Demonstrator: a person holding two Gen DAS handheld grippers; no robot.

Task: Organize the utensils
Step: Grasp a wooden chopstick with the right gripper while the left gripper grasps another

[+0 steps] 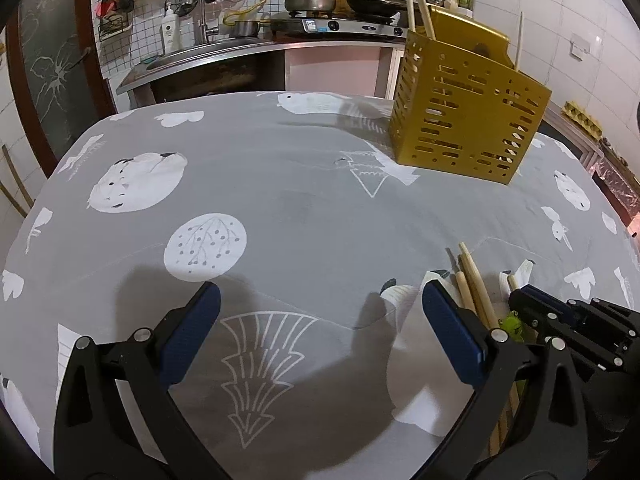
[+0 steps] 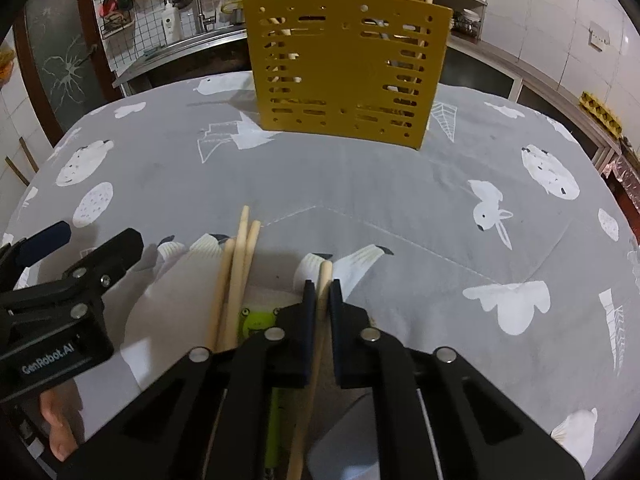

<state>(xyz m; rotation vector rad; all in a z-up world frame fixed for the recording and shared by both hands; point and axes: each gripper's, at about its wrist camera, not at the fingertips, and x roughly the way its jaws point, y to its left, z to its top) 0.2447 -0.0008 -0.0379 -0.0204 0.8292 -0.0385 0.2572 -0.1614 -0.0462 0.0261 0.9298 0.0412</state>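
The right claw [image 2: 320, 292] is pinched on one chopstick [image 2: 325, 270]; its tip pokes out at 12 o'clock and its long end runs under the claw, cut off at the picture's bottom edge. Three more chopsticks [image 2: 240, 264] lie just beside it at 9 o'clock on the grey bench [image 2: 360, 184], their low ends hidden by the claw. A green frog thing [image 2: 258, 320] peeks out between them; most of it is covered. The left claw [image 1: 320, 336] is wide and holds nothing. The yellow basket [image 2: 344, 68] stands well apart at 12 o'clock, with a few sticks poking out of its top. What else is inside is hard to see through the slots.
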